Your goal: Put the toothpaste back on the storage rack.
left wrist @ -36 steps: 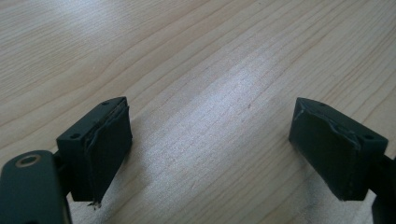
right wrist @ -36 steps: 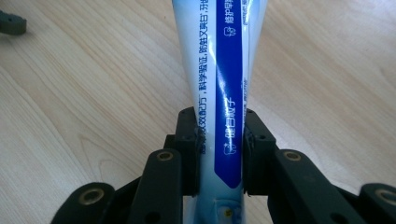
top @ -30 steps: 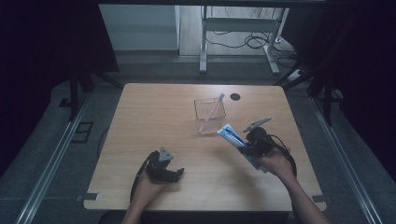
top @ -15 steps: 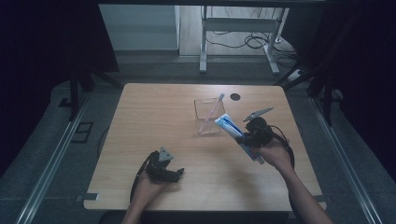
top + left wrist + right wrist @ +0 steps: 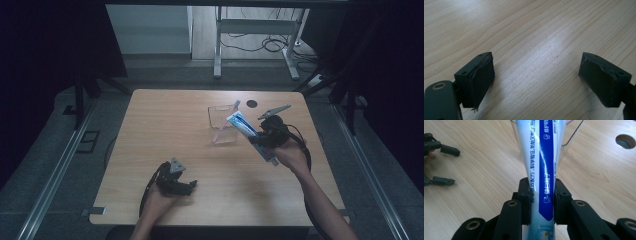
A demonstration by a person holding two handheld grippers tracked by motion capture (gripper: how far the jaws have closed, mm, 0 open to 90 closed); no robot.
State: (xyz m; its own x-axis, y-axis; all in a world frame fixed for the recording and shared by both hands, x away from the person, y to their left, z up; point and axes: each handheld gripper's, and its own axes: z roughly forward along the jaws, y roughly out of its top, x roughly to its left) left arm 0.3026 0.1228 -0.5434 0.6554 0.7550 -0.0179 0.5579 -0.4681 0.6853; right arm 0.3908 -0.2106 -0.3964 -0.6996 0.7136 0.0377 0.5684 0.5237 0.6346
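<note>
My right gripper [image 5: 261,141] [image 5: 541,200] is shut on a white and blue toothpaste tube [image 5: 246,128] [image 5: 541,157], pads pressed on both sides. It holds the tube above the table, slanted up and to the left, its far end beside a clear plastic cup [image 5: 222,124] [image 5: 571,132]. A pink and blue toothbrush [image 5: 226,122] leans inside the cup. Near the front left of the table [image 5: 160,120], my left gripper [image 5: 192,186] [image 5: 536,82] rests low over bare wood, open, with nothing between its pads [image 5: 482,75].
A round dark hole [image 5: 251,104] [image 5: 625,141] is in the tabletop behind the cup. The left gripper's fingers [image 5: 444,150] lie at the left edge of the right gripper view. Metal frame legs and cables [image 5: 255,42] are on the floor beyond the table.
My right gripper has lifted the toothpaste tube and carried it toward the cup. The left gripper has stayed where it was.
</note>
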